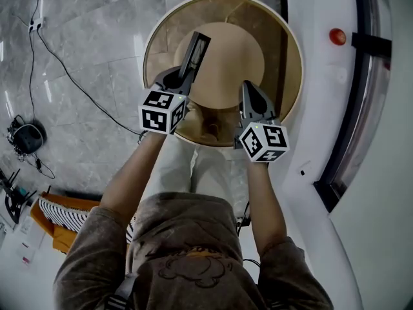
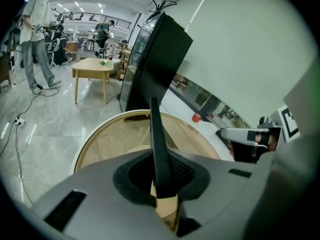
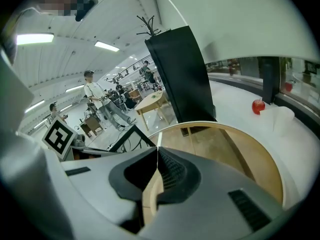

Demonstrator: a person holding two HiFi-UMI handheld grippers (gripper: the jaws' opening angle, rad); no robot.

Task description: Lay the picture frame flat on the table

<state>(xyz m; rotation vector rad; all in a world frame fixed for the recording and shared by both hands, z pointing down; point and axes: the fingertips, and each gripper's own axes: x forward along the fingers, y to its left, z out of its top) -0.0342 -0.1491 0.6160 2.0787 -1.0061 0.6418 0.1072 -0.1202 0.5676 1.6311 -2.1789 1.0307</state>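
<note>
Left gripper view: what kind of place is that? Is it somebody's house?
Probably not a house; it looks like a big open lab or workshop hall. Rows of ceiling lights, a person standing far off, and a cable trailing over the shiny stone floor point that way.

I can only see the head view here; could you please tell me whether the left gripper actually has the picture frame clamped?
Observer: Yes. In the left gripper view, the left gripper is shut on the picture frame, gripping it by its thin black edge.
Operator: Thank you. Is the right gripper holding anything?
Observer: No. The right gripper view shows the right gripper with its jaws together and nothing between them.
</note>
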